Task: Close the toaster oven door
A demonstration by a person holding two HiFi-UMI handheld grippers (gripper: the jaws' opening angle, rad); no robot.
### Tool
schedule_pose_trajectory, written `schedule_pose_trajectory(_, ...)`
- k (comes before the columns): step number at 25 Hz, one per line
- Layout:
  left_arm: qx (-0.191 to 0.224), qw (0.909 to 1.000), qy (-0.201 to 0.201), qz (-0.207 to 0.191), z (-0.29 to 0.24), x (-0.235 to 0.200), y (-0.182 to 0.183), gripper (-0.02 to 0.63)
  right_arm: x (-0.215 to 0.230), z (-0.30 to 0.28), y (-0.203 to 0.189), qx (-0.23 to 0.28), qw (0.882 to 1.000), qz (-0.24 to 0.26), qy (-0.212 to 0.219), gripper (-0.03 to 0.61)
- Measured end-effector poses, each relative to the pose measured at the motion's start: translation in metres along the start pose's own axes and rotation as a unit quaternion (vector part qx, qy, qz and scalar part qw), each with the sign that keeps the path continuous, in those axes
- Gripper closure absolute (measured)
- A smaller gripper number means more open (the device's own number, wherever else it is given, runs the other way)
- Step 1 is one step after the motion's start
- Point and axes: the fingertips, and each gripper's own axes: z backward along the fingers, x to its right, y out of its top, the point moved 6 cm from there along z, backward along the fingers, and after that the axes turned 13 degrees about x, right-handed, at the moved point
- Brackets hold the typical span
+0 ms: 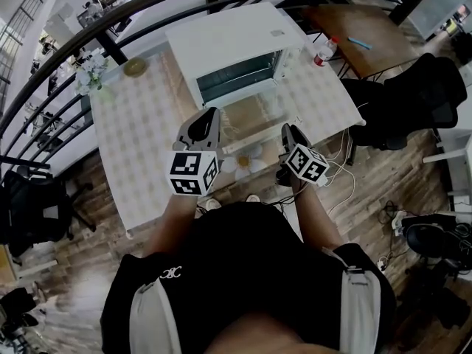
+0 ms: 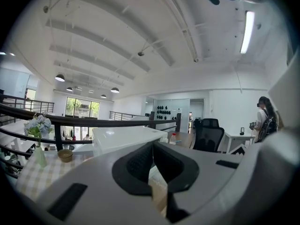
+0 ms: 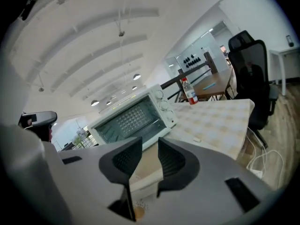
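A white toaster oven (image 1: 228, 46) stands at the far side of the checked table (image 1: 140, 146). Its glass door (image 1: 254, 116) hangs open, lying flat toward me. My left gripper (image 1: 207, 115) hovers at the door's near left corner, its pads closed tip to tip with nothing between them (image 2: 153, 146). My right gripper (image 1: 289, 131) is at the door's near right corner. In the right gripper view its jaws (image 3: 150, 144) stand open and empty, aimed at the oven's open front (image 3: 129, 121) over the lowered door (image 3: 146, 167).
A small bowl (image 1: 135, 66) and a vase of flowers (image 1: 90, 71) sit at the table's far left. A bottle (image 1: 324, 50) is at the far right. A black office chair (image 1: 413, 94) stands to the right, and cables (image 1: 339, 175) lie on the floor. A black railing (image 1: 110, 21) runs behind.
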Motion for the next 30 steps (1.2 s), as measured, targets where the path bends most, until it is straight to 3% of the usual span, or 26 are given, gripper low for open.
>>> schedule_pose_trajectory(7, -0.012, 0.9999, 0.003, -0.005, 0.005, 0.001, -0.004, 0.599, 0.034, 0.001, -0.048, -0.041, 0.992, -0.119, -0.033, 0.492)
schedule_pose_trajectory(12, -0.017, 0.9997, 0.009, -0.012, 0.008, 0.001, -0.002, 0.598, 0.057, 0.0, -0.08, -0.072, 0.982, -0.157, -0.072, 0.492)
schedule_pose_trajectory(21, -0.03, 0.9988, 0.019, -0.032, 0.014, -0.001, -0.004, 0.598, 0.08, -0.01, -0.124, -0.086, 0.948, -0.281, -0.118, 0.492)
schedule_pose_trajectory(30, -0.04, 0.9976, 0.039, -0.042, 0.02, -0.009, -0.008, 0.599, 0.075, -0.028, -0.143, -0.108, 0.935, -0.321, -0.109, 0.483)
